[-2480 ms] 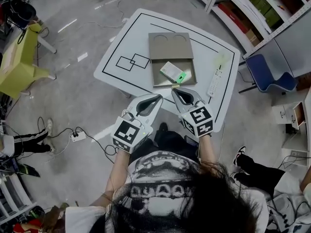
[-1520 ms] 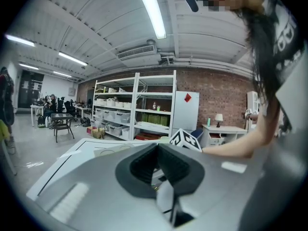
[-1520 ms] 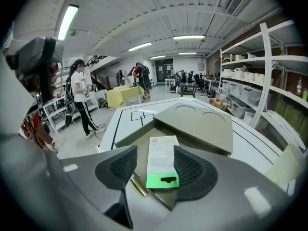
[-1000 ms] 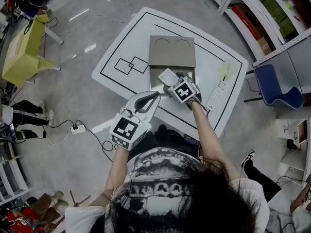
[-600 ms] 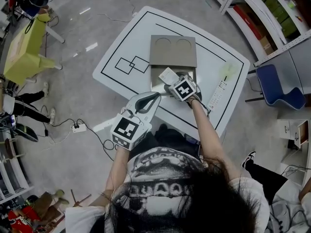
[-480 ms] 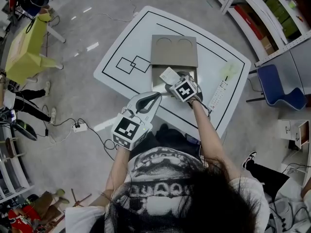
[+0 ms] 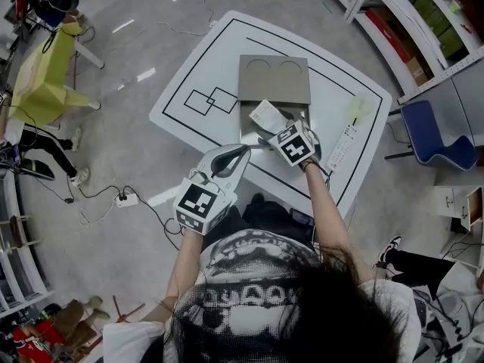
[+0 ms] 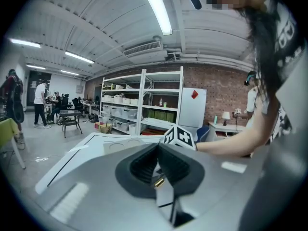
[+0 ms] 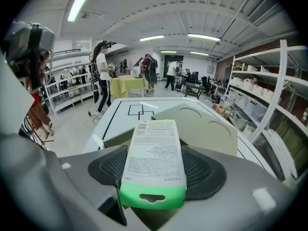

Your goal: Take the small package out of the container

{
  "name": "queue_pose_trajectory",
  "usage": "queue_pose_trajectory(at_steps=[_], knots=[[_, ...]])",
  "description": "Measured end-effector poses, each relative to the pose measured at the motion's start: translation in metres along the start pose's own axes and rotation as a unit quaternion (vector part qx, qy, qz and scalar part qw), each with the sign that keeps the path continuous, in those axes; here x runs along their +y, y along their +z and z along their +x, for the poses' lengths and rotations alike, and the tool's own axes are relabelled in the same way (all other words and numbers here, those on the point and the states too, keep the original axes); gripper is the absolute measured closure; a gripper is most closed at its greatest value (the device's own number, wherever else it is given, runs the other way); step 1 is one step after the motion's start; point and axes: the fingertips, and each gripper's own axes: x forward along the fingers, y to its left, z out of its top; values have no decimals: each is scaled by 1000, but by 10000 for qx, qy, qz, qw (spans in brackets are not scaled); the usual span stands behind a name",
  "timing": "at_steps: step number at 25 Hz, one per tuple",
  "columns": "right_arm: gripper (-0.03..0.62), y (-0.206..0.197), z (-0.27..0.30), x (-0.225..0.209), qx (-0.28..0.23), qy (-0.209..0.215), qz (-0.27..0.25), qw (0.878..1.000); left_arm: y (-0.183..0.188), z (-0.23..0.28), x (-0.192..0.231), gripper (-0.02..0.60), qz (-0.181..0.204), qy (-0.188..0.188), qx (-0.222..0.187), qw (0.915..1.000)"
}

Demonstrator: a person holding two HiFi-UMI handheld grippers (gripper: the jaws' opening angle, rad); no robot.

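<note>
Nearest the person, the left gripper [image 7: 239,152] hangs at the surface's front edge, its ribbed dark pads drawn together on nothing. Ahead of it, the right gripper [image 9: 153,172] is clamped on the small package [image 9: 154,153], a flat white card box with fine print and a glossy green end with a hang slot. The package is held tilted over the open container [image 7: 274,79], a shallow brown cardboard box whose lid bears two round recesses. The container lies on the smooth white surface [image 7: 339,89], which is marked with black lines.
</note>
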Motion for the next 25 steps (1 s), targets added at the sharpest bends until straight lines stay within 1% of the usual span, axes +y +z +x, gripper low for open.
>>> queue_pose_trajectory(at_steps=[7,13,19,25], knots=[[232,22,-42,16,-399,-182,156,9989,-3,-15,3,581,-30,-8,17,10000],[232,23,-77,39,-566,-310,337,9973,-13,-37,2,581,-59,-55,60,9999],[232,25,-102,74,-648,-379,404,9964,-22,-61,0,581,-73,-140,59,9999],[232,27,-122,119,-651,-373,472,9961,-31,-91,-9,581,-51,-303,14,9995]])
